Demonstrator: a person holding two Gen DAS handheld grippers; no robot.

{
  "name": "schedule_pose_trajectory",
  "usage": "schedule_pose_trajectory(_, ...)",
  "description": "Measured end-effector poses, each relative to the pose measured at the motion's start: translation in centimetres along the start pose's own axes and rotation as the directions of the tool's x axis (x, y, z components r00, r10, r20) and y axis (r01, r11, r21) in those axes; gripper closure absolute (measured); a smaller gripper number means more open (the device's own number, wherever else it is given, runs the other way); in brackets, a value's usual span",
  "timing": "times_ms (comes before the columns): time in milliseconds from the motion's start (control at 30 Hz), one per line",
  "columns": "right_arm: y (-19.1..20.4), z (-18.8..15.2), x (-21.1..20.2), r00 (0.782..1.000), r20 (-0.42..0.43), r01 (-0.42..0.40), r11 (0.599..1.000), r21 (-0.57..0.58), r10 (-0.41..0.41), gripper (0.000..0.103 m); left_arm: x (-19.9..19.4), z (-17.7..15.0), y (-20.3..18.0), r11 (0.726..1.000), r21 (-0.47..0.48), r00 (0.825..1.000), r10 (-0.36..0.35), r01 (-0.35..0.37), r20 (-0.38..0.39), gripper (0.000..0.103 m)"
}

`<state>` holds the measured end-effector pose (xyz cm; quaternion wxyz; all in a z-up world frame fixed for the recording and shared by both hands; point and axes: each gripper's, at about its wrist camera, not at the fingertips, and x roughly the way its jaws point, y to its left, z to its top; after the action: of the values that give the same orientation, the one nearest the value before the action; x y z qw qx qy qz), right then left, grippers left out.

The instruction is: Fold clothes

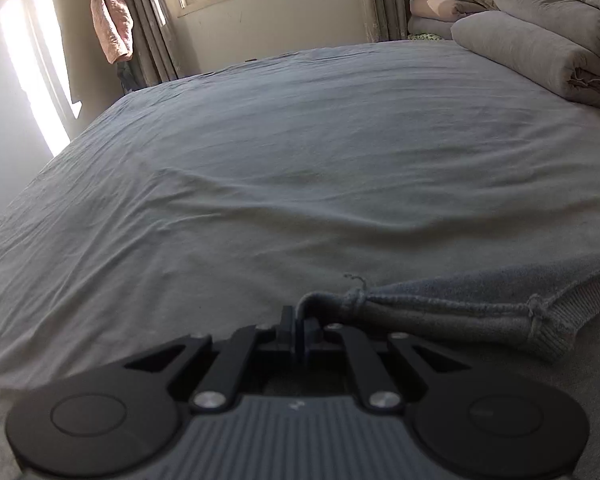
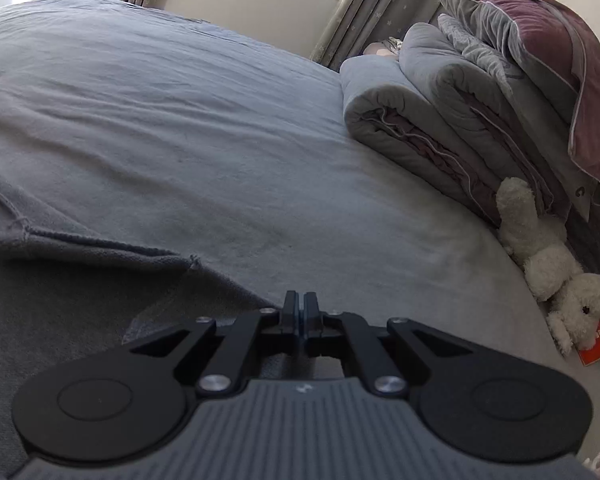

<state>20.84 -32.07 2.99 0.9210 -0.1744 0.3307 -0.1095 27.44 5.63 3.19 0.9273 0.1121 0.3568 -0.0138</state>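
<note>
Only part of the grey sweater (image 1: 480,300) shows in either view, its ribbed hem running off the right frame border in the left wrist view and its body cut off at the left and bottom in the right wrist view, spread on the near edge of the bed (image 1: 300,140). Pinched between the narrow jaws of the left gripper (image 1: 300,322) is a corner of that hem. At the right gripper (image 2: 301,306) the jaws are closed together at the sweater's edge, though whether cloth is caught between them is hard to make out.
</note>
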Motion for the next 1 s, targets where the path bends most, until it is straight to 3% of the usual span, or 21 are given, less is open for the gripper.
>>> schedule_pose_trajectory(167, -2.2, -0.6, 1.3, 0.997, -0.02, 0.07, 0.993, 0.1, -0.068, 0.102, -0.6, 1.9, 2.4, 1.0, -0.015, 0.999, -0.013, 0.014, 0.036, 0.092)
schedule_pose_trajectory(233, -2.3, -0.6, 1.0, 1.0, 0.004, 0.019, 0.996, 0.089, -0.019, 0.102, -1.4, 2.8, 3.6, 0.999, -0.041, 0.997, -0.025, 0.028, 0.068, 0.09)
schedule_pose_trajectory(300, -2.1, -0.7, -0.2, 1.0, 0.028, -0.008, 0.996, 0.086, 0.005, 0.102, -2.4, 2.8, 5.1, 0.997, -0.071, 0.995, -0.015, 0.022, 0.094, 0.072)
schedule_pose_trajectory(367, -2.3, -1.0, -1.3, 0.999, 0.036, -0.043, 0.994, 0.098, 0.04, 0.092, -3.3, 1.5, 6.7, 0.996, -0.087, 0.998, -0.018, 0.024, 0.066, 0.068)
schedule_pose_trajectory(433, -3.2, -1.6, -2.0, 0.996, 0.018, -0.092, 0.987, 0.129, 0.09, 0.09, -4.1, -0.5, 9.0, 0.991, -0.129, 0.999, -0.042, 0.044, 0.018, 0.068)
schedule_pose_trajectory(533, -6.4, -3.0, -3.0, 0.982, -0.043, -0.169, 0.954, 0.249, 0.185, 0.081, -6.2, -4.2, 13.9, 0.946, -0.301, 0.992, -0.128, 0.125, 0.01, 0.067)
schedule_pose_trajectory(600, -8.7, -4.6, -3.9, 0.966, -0.061, -0.212, 0.909, 0.36, 0.25, 0.061, -7.3, -6.7, 16.5, 0.875, -0.441, 0.977, -0.21, 0.202, 0.03, 0.062)
schedule_pose_trajectory(633, -9.3, -5.4, -4.4, 0.96, -0.066, -0.226, 0.892, 0.391, 0.272, 0.05, -7.5, -7.4, 16.7, 0.858, -0.461, 0.97, -0.239, 0.227, 0.033, 0.061)
schedule_pose_trajectory(667, -9.9, -6.1, -4.8, 0.954, -0.069, -0.238, 0.875, 0.421, 0.293, 0.049, -7.6, -8.0, 16.8, 0.841, -0.479, 0.963, -0.267, 0.252, 0.037, 0.059)
schedule_pose_trajectory(767, -10.6, -8.4, -6.2, 0.933, -0.075, -0.277, 0.835, 0.475, 0.352, 0.049, -7.9, -8.1, 13.7, 0.877, -0.388, 0.958, -0.281, 0.282, 0.061, 0.048)
schedule_pose_trajectory(867, -10.8, -10.0, -6.3, 0.906, -0.06, -0.316, 0.763, 0.564, 0.419, 0.049, -7.6, -7.4, 10.3, 0.909, -0.294, 0.956, -0.278, 0.294, 0.099, 0.04)
schedule_pose_trajectory(900, -10.6, -9.9, -6.2, 0.904, -0.054, -0.322, 0.76, 0.564, 0.424, 0.049, -7.2, -7.2, 9.4, 0.922, -0.267, 0.96, -0.266, 0.28, 0.087, 0.043)
schedule_pose_trajectory(933, -10.3, -9.8, -6.1, 0.903, -0.049, -0.328, 0.759, 0.563, 0.427, 0.05, -6.7, -6.9, 8.6, 0.934, -0.241, 0.964, -0.254, 0.264, 0.074, 0.053)
schedule_pose_trajectory(967, -10.0, -9.7, -6.0, 0.902, -0.044, -0.334, 0.757, 0.561, 0.43, 0.065, -6.3, -6.7, 7.8, 0.945, -0.214, 0.968, -0.241, 0.249, 0.062, 0.1)
schedule_pose_trajectory(1000, -9.6, -9.2, -5.8, 0.901, -0.046, -0.336, 0.761, 0.554, 0.431, 0.08, -5.8, -6.4, 7.6, 0.95, -0.22, 0.975, -0.219, 0.221, 0.035, 0.1)
